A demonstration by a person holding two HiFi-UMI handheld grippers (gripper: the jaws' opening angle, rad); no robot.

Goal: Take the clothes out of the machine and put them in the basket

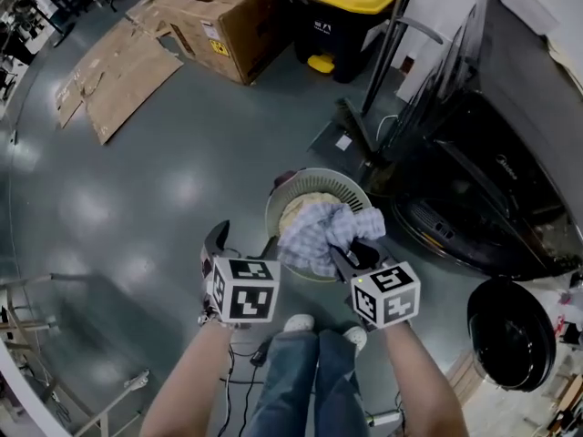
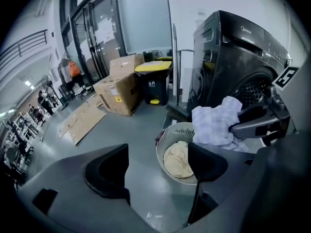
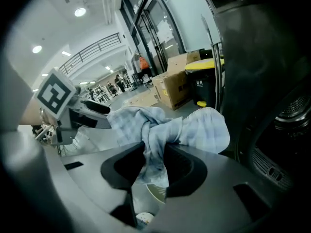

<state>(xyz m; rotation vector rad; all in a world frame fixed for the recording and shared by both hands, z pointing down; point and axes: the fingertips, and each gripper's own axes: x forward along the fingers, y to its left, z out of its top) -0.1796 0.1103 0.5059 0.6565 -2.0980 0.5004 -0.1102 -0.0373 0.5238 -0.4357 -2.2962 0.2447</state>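
cream garment (image 1: pixel 305 211) sits in the basket (image 1: pixel 272 209), centre frame; right gripper (image 1: pixel 353 253) pinching checked cloth (image 1: pixel 321 235) above it, left gripper (image 1: pixel 244 242) spread, empty.

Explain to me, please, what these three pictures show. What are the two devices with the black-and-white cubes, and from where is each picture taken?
A person stands on a grey floor and holds a gripper tool in each hand; the marked cubes are parts of these tools. One picture comes from a camera on the person's head, looking down. The other two come from cameras riding on each gripper. The right gripper pinches a pale blue checked cloth between its fingers, above a round white plastic basket that holds a cream cloth. The left gripper is open and empty. The dark front-loading washing machine stands at the right.
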